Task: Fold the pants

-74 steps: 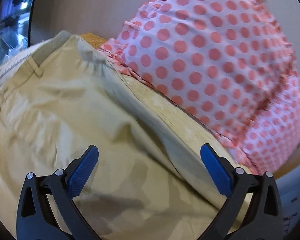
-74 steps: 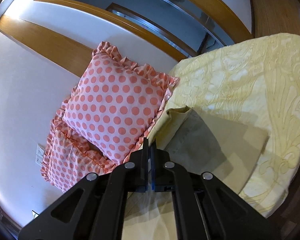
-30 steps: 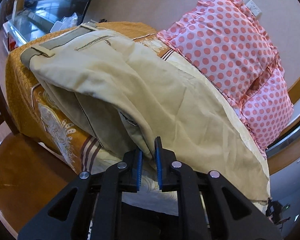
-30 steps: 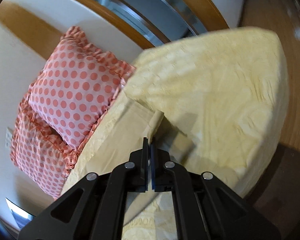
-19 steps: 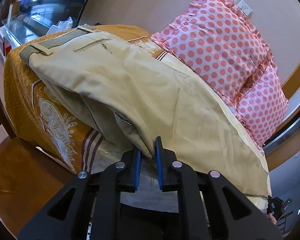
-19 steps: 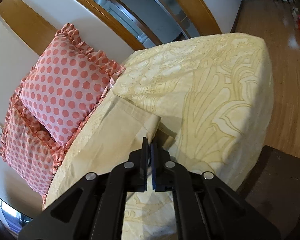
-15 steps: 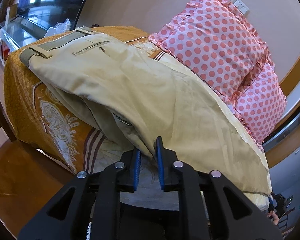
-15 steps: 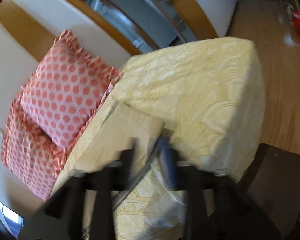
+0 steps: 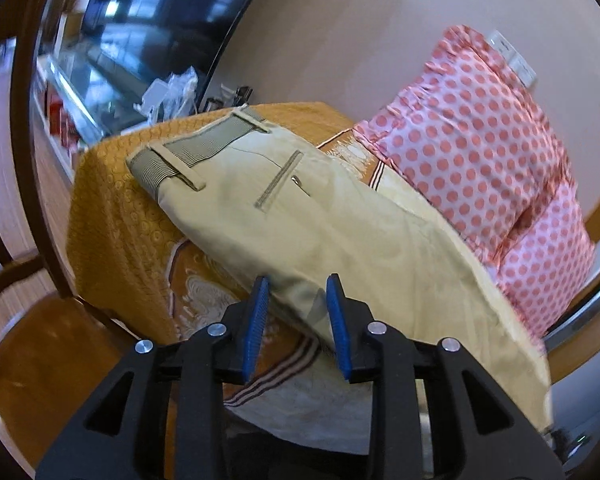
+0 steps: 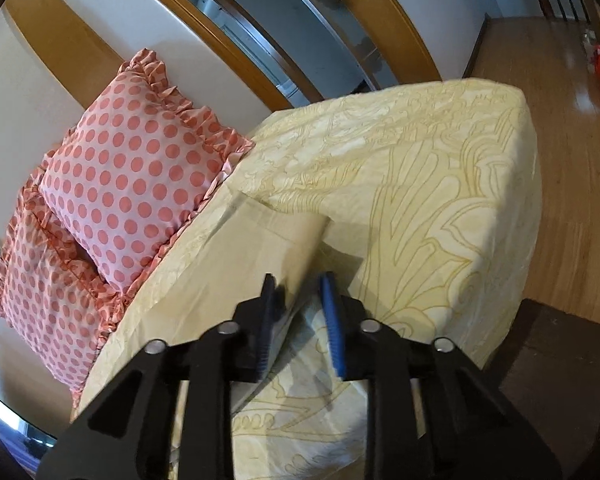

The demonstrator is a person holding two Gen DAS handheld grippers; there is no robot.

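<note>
Beige pants [image 9: 308, 220] lie folded lengthwise along the bed, with the waistband [image 9: 196, 148] and back pocket at the far left end. My left gripper [image 9: 298, 322] is open, its blue pads on either side of the pants' near folded edge without gripping it. In the right wrist view the pant leg end [image 10: 260, 256] lies flat on the pale yellow bedspread [image 10: 420, 184]. My right gripper [image 10: 300, 320] is open just at the hem's near corner, holding nothing.
Two pink polka-dot pillows [image 9: 480, 152] lean on the wall behind the pants; they also show in the right wrist view [image 10: 132, 184]. An orange patterned cover [image 9: 116, 216] drapes the bed's left end. A wooden floor [image 10: 572, 128] lies beyond the bed edge.
Both grippers were shut on the pants fabric and have opened, letting it go. The pants now lie flat on the bed, and both grippers have drawn back slightly.
</note>
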